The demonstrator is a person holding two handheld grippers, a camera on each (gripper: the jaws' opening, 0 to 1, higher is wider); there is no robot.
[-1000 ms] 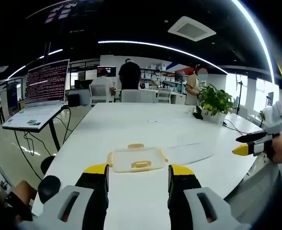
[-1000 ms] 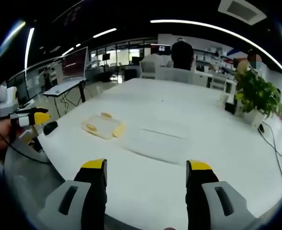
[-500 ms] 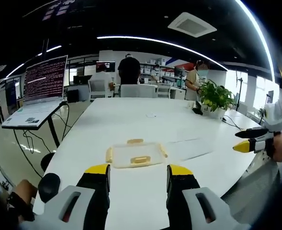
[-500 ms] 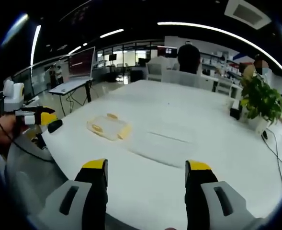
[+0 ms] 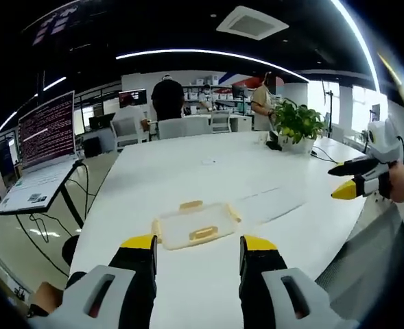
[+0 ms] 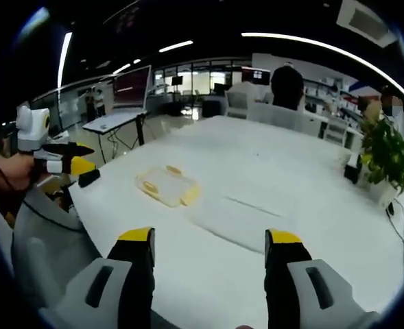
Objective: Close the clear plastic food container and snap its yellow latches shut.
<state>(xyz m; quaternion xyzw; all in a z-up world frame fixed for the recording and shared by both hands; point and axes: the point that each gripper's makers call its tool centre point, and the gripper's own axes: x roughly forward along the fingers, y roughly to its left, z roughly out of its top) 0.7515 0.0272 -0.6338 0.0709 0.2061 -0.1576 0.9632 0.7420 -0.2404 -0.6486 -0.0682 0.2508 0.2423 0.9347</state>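
The clear plastic food container with yellow latches (image 5: 195, 225) lies flat on the large white table (image 5: 188, 171), near the table's close edge in the left gripper view. It sits just ahead of my left gripper (image 5: 197, 245), centred between the two yellow-tipped black jaws and apart from both; nothing touches it. One yellow latch faces the jaws, one lies on the far side, and one shows at each short end.

My left gripper's jaws stand apart with nothing between them, level and pointing straight at the container.

In the right gripper view the same container (image 6: 167, 187) lies well ahead and to the left of my right gripper (image 6: 208, 240), whose jaws likewise stand wide apart and empty above the bare table surface. I see a faint clear flat sheet (image 6: 232, 214) on the table just beside the container, on its right; I cannot tell what it is.

The right gripper enters the left gripper view at the right edge (image 5: 349, 179), held in a hand (image 5: 402, 184) off the table's side, its tips close together from this angle. The left gripper appears at the left of the right gripper view (image 6: 68, 162), also held beyond the table edge.

A potted green plant (image 5: 296, 125) stands at the far right of the table, and an open laptop (image 5: 42, 147) rests on a stand to the left.
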